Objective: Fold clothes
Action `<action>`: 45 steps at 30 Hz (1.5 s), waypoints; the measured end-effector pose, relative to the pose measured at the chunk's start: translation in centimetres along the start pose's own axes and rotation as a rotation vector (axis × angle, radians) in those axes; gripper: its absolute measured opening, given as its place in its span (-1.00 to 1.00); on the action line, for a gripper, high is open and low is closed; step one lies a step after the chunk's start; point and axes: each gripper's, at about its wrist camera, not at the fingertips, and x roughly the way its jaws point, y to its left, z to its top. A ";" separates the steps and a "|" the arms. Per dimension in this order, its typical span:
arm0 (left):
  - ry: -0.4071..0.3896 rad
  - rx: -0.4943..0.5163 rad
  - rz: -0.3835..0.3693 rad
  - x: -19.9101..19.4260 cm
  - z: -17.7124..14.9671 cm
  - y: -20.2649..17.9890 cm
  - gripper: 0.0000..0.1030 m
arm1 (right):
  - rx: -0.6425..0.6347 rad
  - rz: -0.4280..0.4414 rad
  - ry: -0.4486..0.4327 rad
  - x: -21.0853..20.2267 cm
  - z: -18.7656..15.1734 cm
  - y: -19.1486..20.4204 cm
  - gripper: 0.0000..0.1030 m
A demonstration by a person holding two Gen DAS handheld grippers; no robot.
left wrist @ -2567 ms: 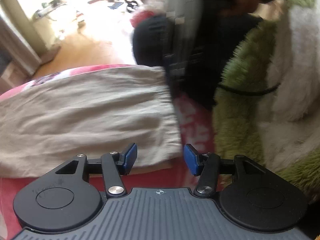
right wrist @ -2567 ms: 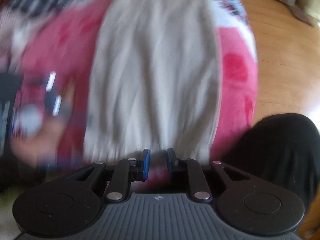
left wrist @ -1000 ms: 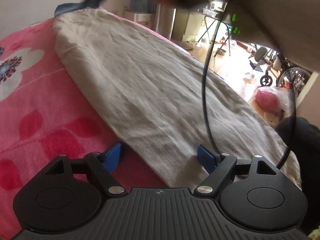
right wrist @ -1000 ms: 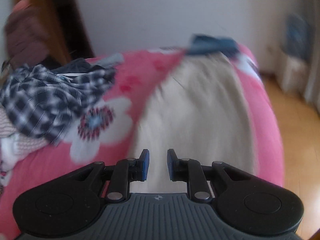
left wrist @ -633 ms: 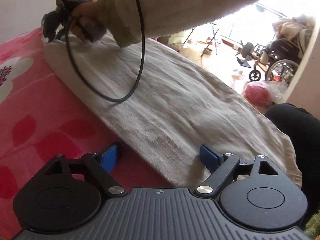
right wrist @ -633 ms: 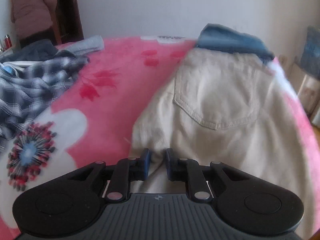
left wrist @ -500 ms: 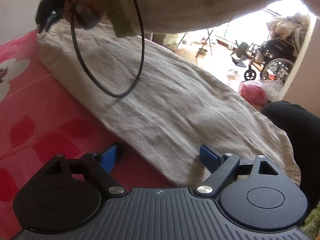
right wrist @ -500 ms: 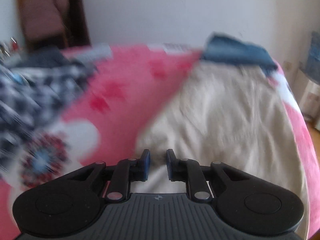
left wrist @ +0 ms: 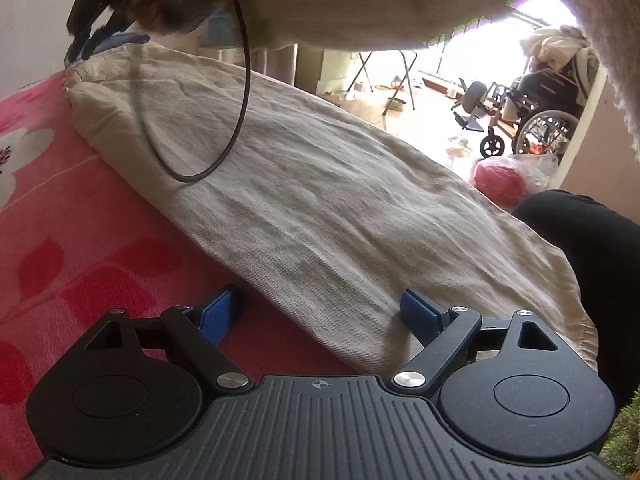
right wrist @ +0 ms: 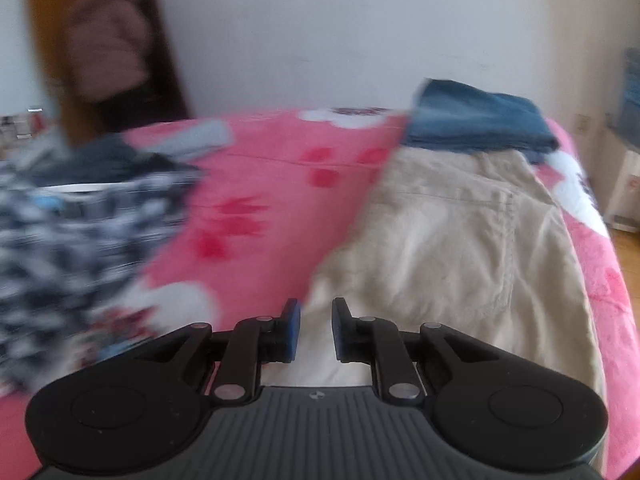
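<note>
Beige trousers [left wrist: 328,200] lie lengthwise on a pink floral blanket [left wrist: 80,248]. My left gripper [left wrist: 318,312] is wide open low over the leg end, with the trousers' long edge running between its blue pads [left wrist: 218,314]. The right gripper [left wrist: 80,50], held in a hand, hovers at the far waistband end. In the right wrist view, the right gripper [right wrist: 316,328] shows a narrow gap and holds nothing. It sits just above the left edge of the trousers [right wrist: 452,248], near the back pocket.
Folded blue jeans [right wrist: 476,124] lie beyond the waistband. A heap of plaid clothes [right wrist: 80,216] fills the blanket's left side. A black cable [left wrist: 240,92] loops over the trousers. A dark-clothed leg [left wrist: 592,248] is at the right, and a wheelchair [left wrist: 544,120] stands on the floor beyond.
The right gripper has travelled up the trousers to the waistband and is swinging left, which blurs its view. The left gripper has opened wider than 2.6 s ago and has barely moved since.
</note>
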 end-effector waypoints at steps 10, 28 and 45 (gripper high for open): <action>0.009 -0.003 0.044 0.6 0.1 -1.0 0.78 | -0.046 0.056 0.079 -2.2 -1.8 1.5 -0.66; 0.040 -0.050 0.123 -0.7 0.0 -1.4 0.75 | 0.032 0.101 0.147 -8.0 -4.7 3.2 -0.64; -0.025 -0.135 0.303 -3.3 0.4 0.9 0.72 | 0.151 0.093 0.228 -16.8 -11.2 4.0 -0.62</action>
